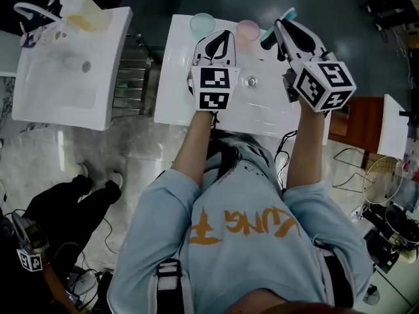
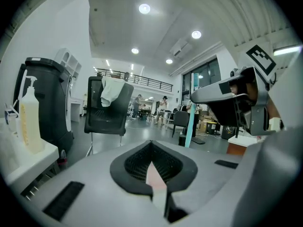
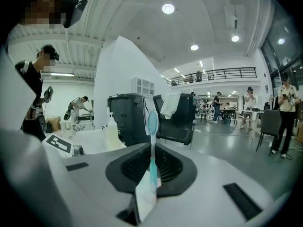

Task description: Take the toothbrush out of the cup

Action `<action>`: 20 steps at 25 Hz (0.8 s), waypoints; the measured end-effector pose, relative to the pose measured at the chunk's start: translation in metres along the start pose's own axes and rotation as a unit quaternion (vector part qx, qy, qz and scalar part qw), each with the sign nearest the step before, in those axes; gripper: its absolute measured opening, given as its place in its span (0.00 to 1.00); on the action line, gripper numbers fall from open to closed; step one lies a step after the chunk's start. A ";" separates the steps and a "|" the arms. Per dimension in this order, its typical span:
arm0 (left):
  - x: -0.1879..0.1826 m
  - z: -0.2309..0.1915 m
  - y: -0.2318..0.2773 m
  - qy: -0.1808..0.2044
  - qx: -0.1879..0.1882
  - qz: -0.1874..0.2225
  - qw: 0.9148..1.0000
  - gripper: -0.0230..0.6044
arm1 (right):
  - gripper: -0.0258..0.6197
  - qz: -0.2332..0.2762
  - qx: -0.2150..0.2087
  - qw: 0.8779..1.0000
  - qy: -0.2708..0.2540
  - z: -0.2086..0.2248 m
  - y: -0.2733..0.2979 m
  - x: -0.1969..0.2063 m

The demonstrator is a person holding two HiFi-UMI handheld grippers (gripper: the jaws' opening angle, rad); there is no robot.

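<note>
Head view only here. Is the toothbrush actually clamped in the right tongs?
Observer: Yes. In the right gripper view, the tongs of the right gripper are shut on the toothbrush, with the bristle head upright past the tips.
Operator: Left one?
Observer: The tongs of the left gripper are together, with nothing between them.
Operator: What's ahead?
Observer: A black chair with a white cloth draped over it.

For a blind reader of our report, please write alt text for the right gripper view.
The right gripper is shut on a teal toothbrush, which stands upright, head up. Behind it stand a black bin and a dark chair.
</note>
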State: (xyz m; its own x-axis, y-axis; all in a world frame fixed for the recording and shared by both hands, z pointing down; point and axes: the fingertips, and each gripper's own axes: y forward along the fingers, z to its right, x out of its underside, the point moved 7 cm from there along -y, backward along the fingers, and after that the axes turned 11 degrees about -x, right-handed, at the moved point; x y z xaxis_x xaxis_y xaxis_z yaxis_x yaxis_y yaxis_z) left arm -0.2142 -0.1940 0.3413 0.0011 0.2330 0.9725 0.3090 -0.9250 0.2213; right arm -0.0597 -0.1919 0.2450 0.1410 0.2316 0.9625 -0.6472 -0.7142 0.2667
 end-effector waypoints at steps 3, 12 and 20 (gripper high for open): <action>-0.001 0.022 0.002 0.006 0.016 0.001 1.000 0.07 | 0.09 0.006 0.012 1.000 0.010 0.008 -0.023 0.004; -0.007 0.092 0.003 0.023 0.060 -0.002 0.998 0.07 | 0.10 0.006 0.053 0.998 0.033 0.036 -0.094 0.018; 0.001 0.143 0.004 0.027 0.088 -0.014 0.996 0.07 | 0.09 -0.008 0.086 0.995 0.052 0.059 -0.142 0.040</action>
State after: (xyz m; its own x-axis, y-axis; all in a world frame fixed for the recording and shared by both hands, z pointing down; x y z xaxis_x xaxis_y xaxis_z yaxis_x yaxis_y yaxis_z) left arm -0.0768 -0.1541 0.3330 -0.0601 0.2368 0.9697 0.4707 -0.8499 0.2367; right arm 0.0825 -0.1205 0.2481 0.0657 0.3041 0.9504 -0.5064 -0.8105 0.2944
